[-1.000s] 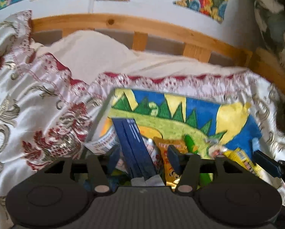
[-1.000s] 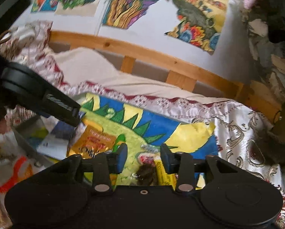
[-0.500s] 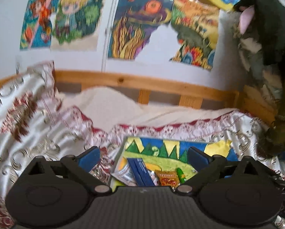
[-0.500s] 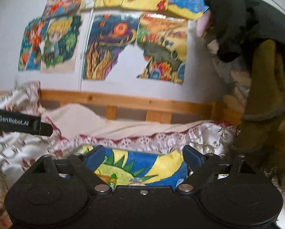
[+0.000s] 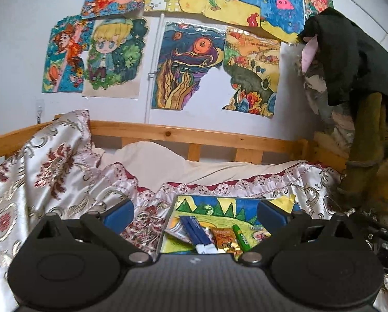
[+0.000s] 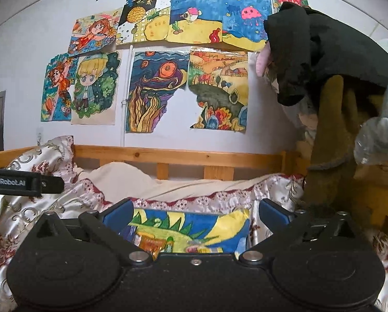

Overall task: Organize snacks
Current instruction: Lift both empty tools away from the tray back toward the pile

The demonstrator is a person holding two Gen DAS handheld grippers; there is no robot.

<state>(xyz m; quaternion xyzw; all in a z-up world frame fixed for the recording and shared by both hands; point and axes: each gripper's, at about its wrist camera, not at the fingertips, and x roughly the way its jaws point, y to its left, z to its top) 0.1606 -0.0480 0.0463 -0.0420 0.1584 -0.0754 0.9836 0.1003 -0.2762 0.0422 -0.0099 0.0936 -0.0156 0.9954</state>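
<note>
Several snacks lie on a tray (image 5: 168,223) lined with a colourful drawing, on the bed: a blue packet (image 5: 194,231), an orange packet (image 5: 223,236), a green tube (image 5: 242,236) and a white wrapper (image 5: 175,231). My left gripper (image 5: 195,213) is open wide, above and short of them, holding nothing. In the right wrist view the drawing (image 6: 194,223) and the orange packet (image 6: 152,245) show low between the fingers. The right gripper (image 6: 196,213) has its jaws opening wide, with nothing between them. The left gripper's body (image 6: 25,182) pokes in at the left.
A patterned satin bedspread (image 5: 51,182) covers the bed, bunched high at the left, with a cream sheet (image 5: 155,161) behind it. A wooden bed rail (image 5: 194,135) runs along the wall of drawings (image 5: 183,67). Dark clothes (image 6: 310,52) and a plastic bag (image 6: 381,130) hang at the right.
Both grippers have opened from part-closed to wide and pulled back and up from the tray. The snacks now sit small and low in view, and the wall drawings have appeared.
</note>
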